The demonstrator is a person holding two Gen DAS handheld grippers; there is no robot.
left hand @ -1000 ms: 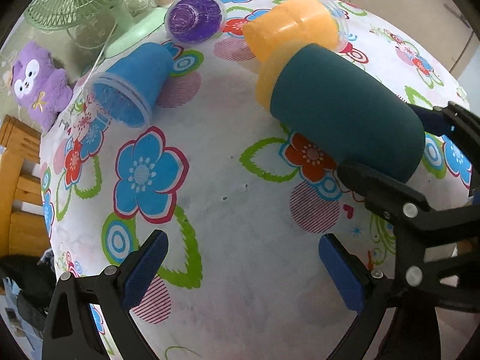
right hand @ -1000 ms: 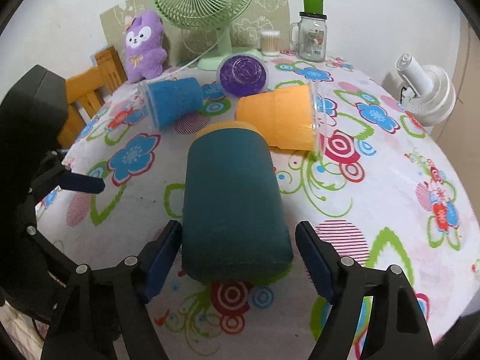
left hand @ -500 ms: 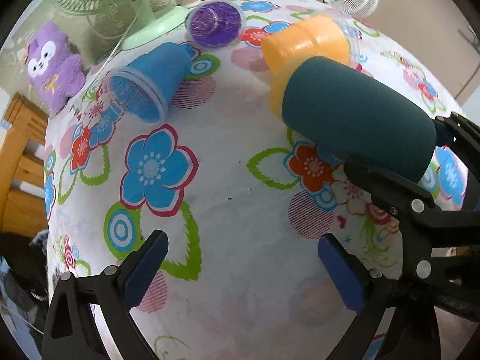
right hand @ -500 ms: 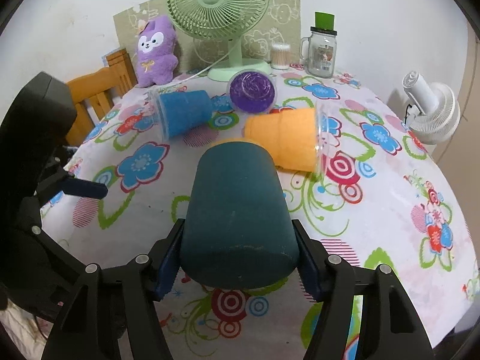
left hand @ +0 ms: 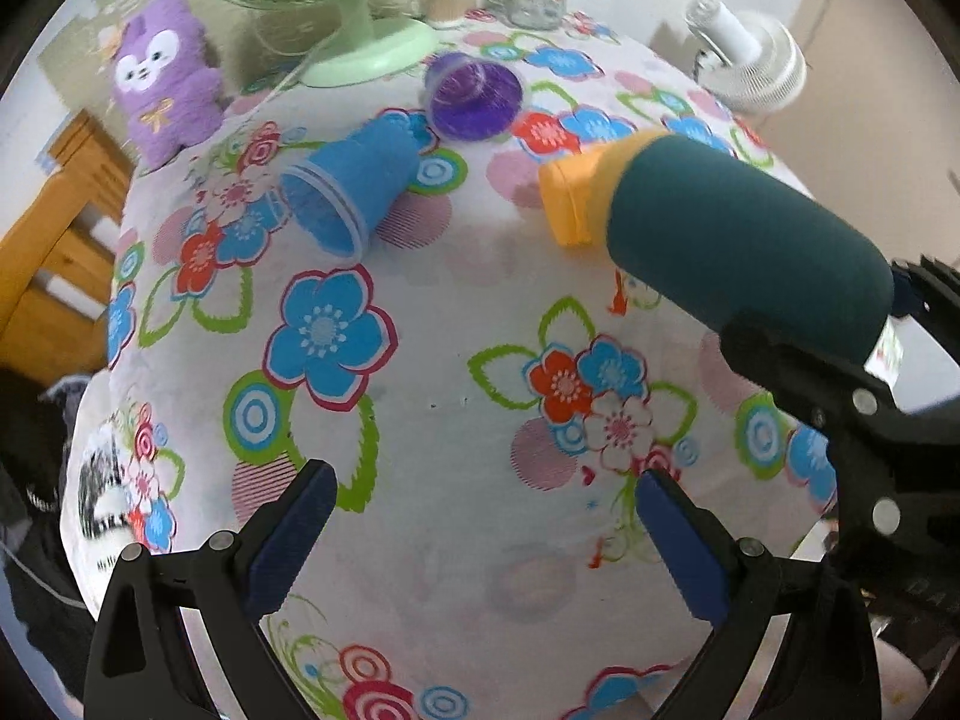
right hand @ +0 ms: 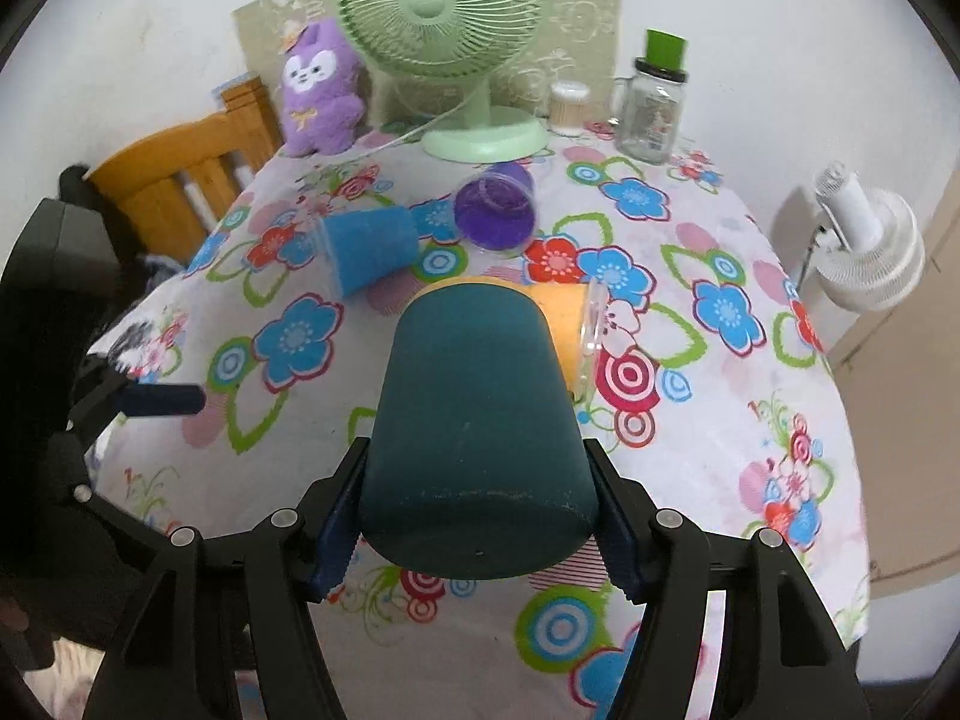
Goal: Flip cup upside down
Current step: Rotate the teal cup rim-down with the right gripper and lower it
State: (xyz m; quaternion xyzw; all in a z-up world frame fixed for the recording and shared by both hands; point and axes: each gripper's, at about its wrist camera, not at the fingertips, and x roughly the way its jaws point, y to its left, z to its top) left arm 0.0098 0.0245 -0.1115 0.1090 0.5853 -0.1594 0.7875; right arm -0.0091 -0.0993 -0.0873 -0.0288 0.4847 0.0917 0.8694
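My right gripper (right hand: 474, 531) is shut on a dark teal cup (right hand: 477, 438) and holds it off the flowered table, its base end toward the camera. The same teal cup (left hand: 744, 252) shows at the right of the left wrist view, lifted and roughly level. An orange cup (right hand: 564, 324) lies on its side behind it; it also shows in the left wrist view (left hand: 570, 198). A blue cup (left hand: 354, 180) and a purple cup (left hand: 474, 93) lie on their sides farther back. My left gripper (left hand: 480, 513) is open and empty above the cloth.
A green desk fan (right hand: 444, 18), a purple plush toy (right hand: 321, 96), a glass jar (right hand: 654, 102) and a small white container (right hand: 570, 108) stand at the table's far edge. A white fan (right hand: 870, 252) stands off the right side, a wooden chair (right hand: 180, 180) off the left.
My right gripper closed on the teal cup and lifted it off the table. My left gripper pulled back and up, staying open.
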